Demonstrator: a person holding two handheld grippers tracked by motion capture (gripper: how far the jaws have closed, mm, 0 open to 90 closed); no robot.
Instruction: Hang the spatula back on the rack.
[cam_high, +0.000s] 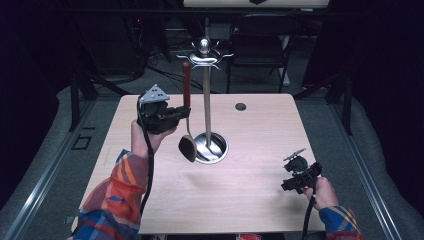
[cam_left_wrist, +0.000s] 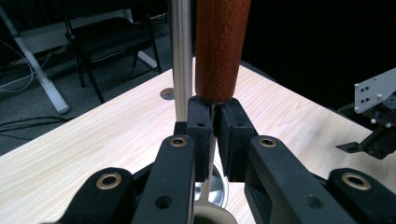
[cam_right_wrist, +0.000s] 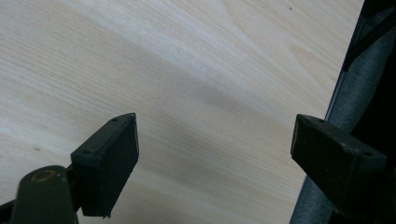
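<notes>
Item: ladle, wooden handle, thin metal neck, dark bowl; hanging upright beside the stand over the table. Stiff, light, bowl-heavy; neck likely slippery. Left hand-held gripper pinches the neck below the handle. Right hand-held gripper spread, idle.

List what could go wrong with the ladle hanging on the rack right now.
1. The left claw pinches only the thin metal shank just under the wooden handle, so the ladle could twist or slip.
2. The ladle hangs close beside the rack's pole; a swing could knock it against the pole.
3. The right claw sits open over the table, far from the rack, too far to steady its base.
</notes>
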